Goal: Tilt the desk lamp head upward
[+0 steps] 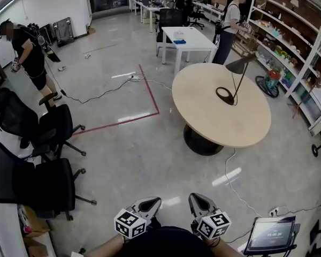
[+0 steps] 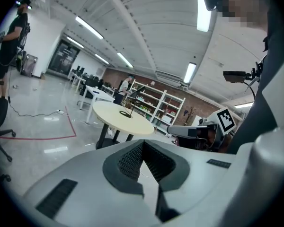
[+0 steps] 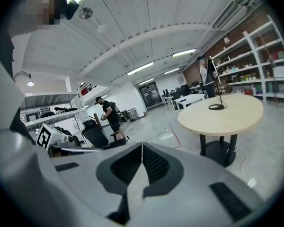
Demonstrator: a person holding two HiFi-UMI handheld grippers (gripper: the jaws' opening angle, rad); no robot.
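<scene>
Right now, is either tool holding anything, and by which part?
Nothing is held. The left tool and right tool are both shut and empty; the lamp stands untouched on the round table, well away from them.

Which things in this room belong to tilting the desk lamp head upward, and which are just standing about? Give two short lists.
Belong to the job:
desk lamp; round table it stands on; left gripper and right gripper, both shut and empty.

Just standing about:
black office chairs; white table; shelves; screen on a stand; person by the shelves; person at far left.
</scene>
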